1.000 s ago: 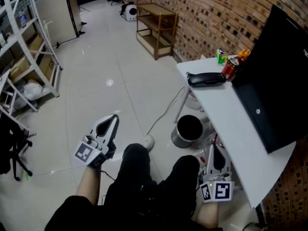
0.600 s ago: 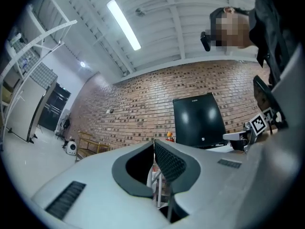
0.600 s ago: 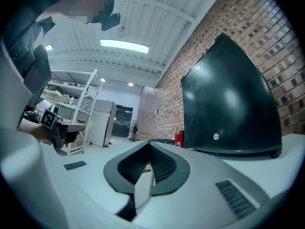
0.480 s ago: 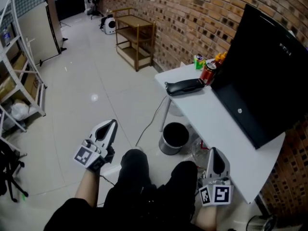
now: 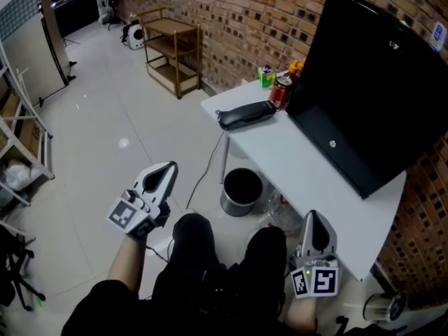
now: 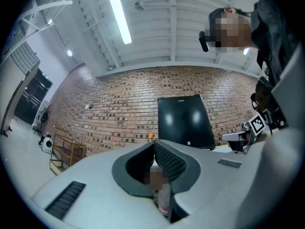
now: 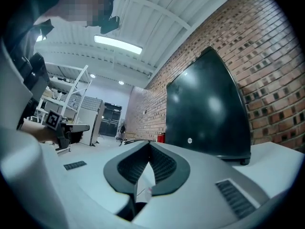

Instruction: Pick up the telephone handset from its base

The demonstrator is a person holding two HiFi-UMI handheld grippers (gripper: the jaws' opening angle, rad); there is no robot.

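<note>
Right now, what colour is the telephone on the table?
Black. The telephone lies on the white table, clearest in the head view.

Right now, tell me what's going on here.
A seated person holds a gripper in each hand, low beside the knees. The left gripper and the right gripper are both shut and empty. The telephone handset lies untouched at the far end of the white table, and neither gripper is near it.
</note>
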